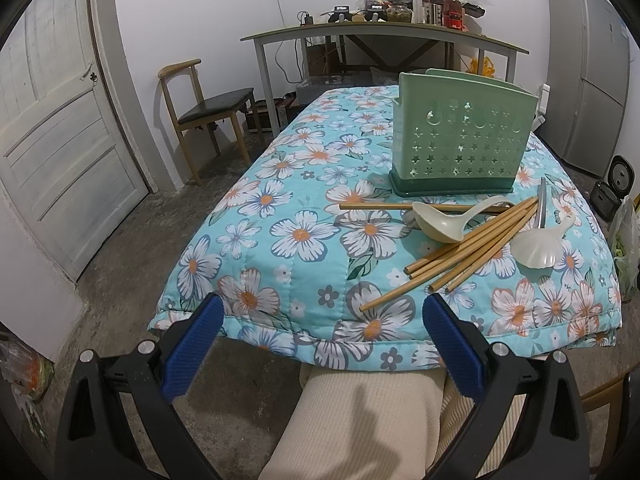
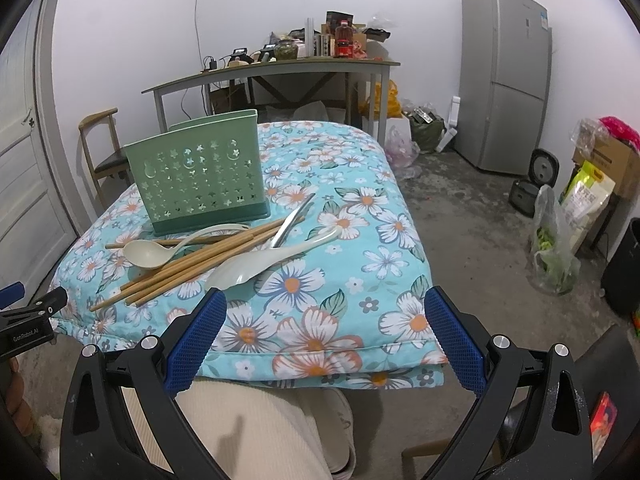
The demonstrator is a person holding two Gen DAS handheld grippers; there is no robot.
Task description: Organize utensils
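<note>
Hovering spread and empty at the near edge of the floral quilted table cover [image 1: 280, 208]: left gripper [image 1: 323, 312], right gripper [image 2: 325, 307]. Ahead, heaped bamboo chopsticks [image 1: 472, 244], two cream plastic spoons [image 1: 444, 222], beside upright green perforated plastic utensil holder [image 1: 460, 136].

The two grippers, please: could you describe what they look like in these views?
The left gripper and right gripper match: black frames with triangular cut-outs, silver round bolts, and blue fingers with a fine mesh-textured face. White lettering, seemingly "GenRoboAI", marks the left gripper's side in the right wrist view. No cables or sleeves show.
</note>
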